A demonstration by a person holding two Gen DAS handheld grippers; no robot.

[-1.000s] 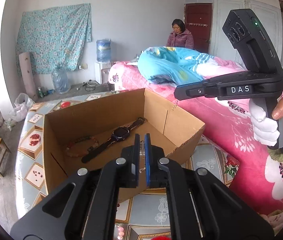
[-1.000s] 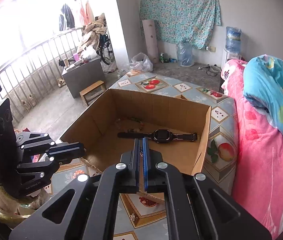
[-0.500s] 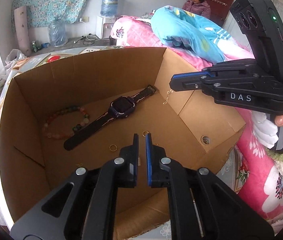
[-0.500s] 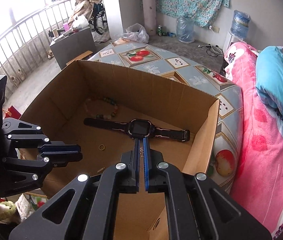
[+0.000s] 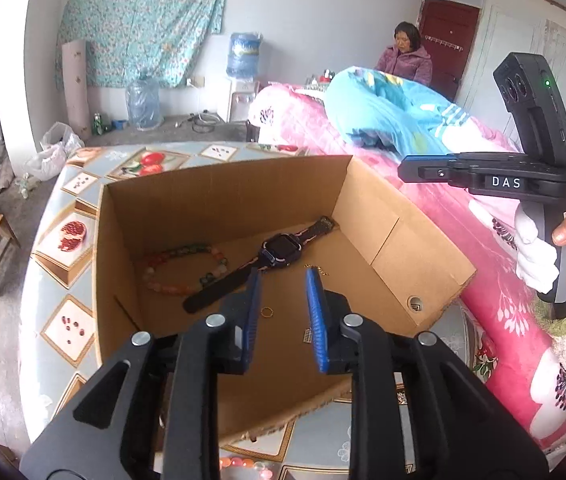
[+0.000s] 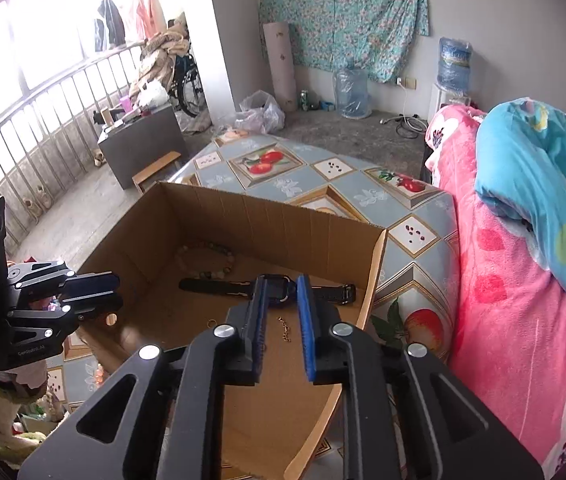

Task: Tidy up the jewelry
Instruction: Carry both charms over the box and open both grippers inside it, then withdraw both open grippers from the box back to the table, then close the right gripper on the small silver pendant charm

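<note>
A cardboard box [image 5: 367,216] sits open on a table covered with a fruit-patterned cloth [image 5: 75,236], just beside a bed with a pink floral blanket [image 6: 503,280].

Both hand-held grippers hang over the near side of the box, pointing down into it. The left gripper [image 5: 283,280] has its blue-padded jaws parting, with a narrow gap between them and nothing gripped; a small gold ring [image 5: 267,312] lies on the box floor, seen through that gap. The right gripper [image 6: 281,284] is likewise opening, its jaws a little apart and empty, with a short gold chain [image 6: 285,330] lying on the cardboard, seen between them.

Further in, a dark smartwatch [image 5: 279,248] lies flat across the middle of the box floor, its strap stretched out to both sides. A beaded bracelet [image 5: 181,268] of green and reddish stones rests at the far left corner, touching or nearly touching the watch strap. A small gold clasp-like piece [image 5: 307,336] lies just beside the left gripper's right finger.

A person in a purple jacket [image 5: 405,60] sits at the far end of the bed.
</note>
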